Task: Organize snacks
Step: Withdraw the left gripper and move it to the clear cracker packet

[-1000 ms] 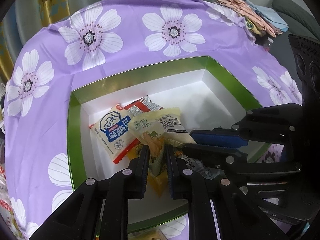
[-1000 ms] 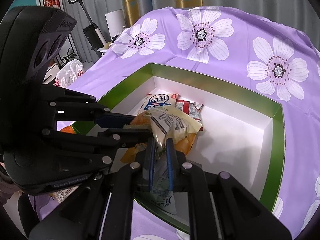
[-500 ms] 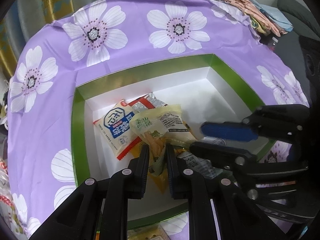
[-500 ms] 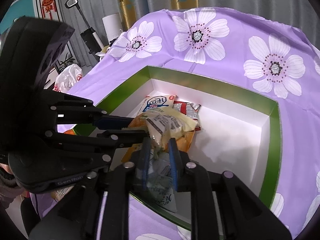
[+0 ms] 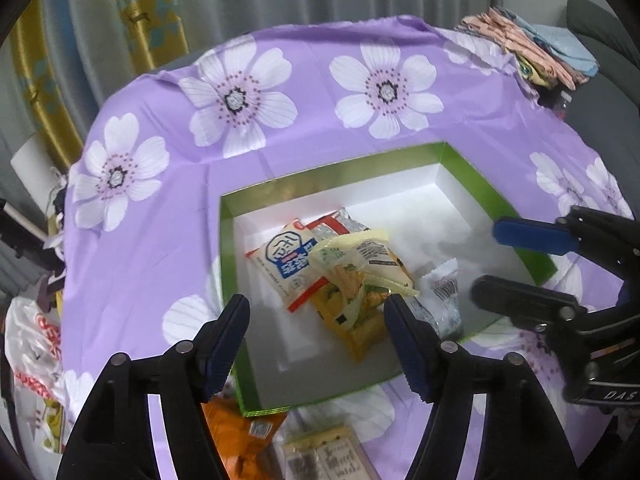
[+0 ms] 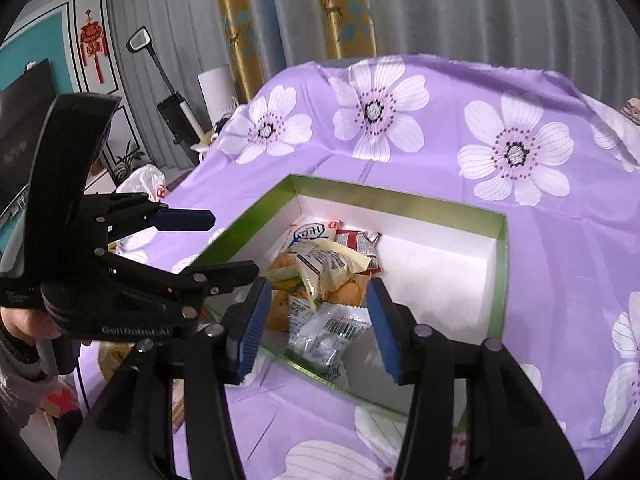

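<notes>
A green-rimmed box [image 5: 228,280] with a white inside stands on the purple flowered cloth. In it lie a white-and-blue packet [image 5: 286,264], a red packet [image 5: 336,226], a pale yellow packet [image 5: 360,260] on an orange one, and a clear packet [image 5: 444,288]. My left gripper [image 5: 316,312] hovers above the box's near side, its jaws opening; nothing is pressed between them. My right gripper [image 6: 317,300] is over the clear packet [image 6: 336,332], its jaws also opening and clear of it. The pale yellow packet [image 6: 328,264] rests loose on the heap.
An orange packet [image 5: 236,432] and a pale labelled packet [image 5: 324,456] lie on the cloth in front of the box. A white plastic bag [image 5: 28,344] hangs at the table's left. Folded cloths [image 5: 532,52] sit at the far right corner. A hand [image 6: 24,320] holds the left gripper.
Both grippers were shut on packets over the box; both have opened and drawn back upward. The pale yellow packet and the clear packet now lie loose in the box.
</notes>
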Motion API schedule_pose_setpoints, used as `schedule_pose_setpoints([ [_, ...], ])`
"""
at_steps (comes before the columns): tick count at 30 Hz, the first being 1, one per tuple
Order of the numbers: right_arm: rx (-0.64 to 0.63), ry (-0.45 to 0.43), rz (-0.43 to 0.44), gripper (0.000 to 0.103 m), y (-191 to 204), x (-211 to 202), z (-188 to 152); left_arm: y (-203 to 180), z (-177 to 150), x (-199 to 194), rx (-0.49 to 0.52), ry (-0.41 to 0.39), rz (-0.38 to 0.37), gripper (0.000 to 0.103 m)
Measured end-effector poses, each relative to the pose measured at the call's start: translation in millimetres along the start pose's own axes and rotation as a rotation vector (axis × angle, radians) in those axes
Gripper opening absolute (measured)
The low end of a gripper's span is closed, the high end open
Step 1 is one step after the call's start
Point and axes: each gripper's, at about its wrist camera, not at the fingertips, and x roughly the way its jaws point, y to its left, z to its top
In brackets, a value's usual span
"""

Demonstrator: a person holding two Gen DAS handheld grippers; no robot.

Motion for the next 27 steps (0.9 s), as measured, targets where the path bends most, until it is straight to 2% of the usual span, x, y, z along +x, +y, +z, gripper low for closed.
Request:
schedule_pose_setpoints([
  [2, 0.001, -0.017, 0.005, 0.056, 2.9, -10.7, -2.7, 3.8, -3.4, -9.0, -0.018, -0.008, 0.001, 0.070],
  [7, -0.016, -0.019, 0.011, 0.056, 13.4, -27.4, -12.4, 17.7, -20.8, -36.0, -0.061, -0.024, 0.021, 0.070],
  [16, -0.031, 0.047, 0.057, 0.056, 35.6, -32.8, -44.8, 34.1, -68.8, -68.1, -0.142, -0.011, -0.007, 0.070],
  [20, -0.035, 0.093, 0.084, 0.056, 45.3, -30.1, -65.6, 26.0, -93.5, -72.4, -0.146, 0.010, -0.061, 0.070],
  [24, -0.055, 0.151, 0.103, 0.056, 55.2, -26.2, -88.9, 8.3, -121.6, -64.5, -0.129, 0.067, -0.205, 0.070],
  [27, -0.048, 0.183, 0.116, 0.056, 57.8, -23.3, -101.2, -0.2, -140.7, -54.1, -0.129, 0.113, -0.252, 0.070],
])
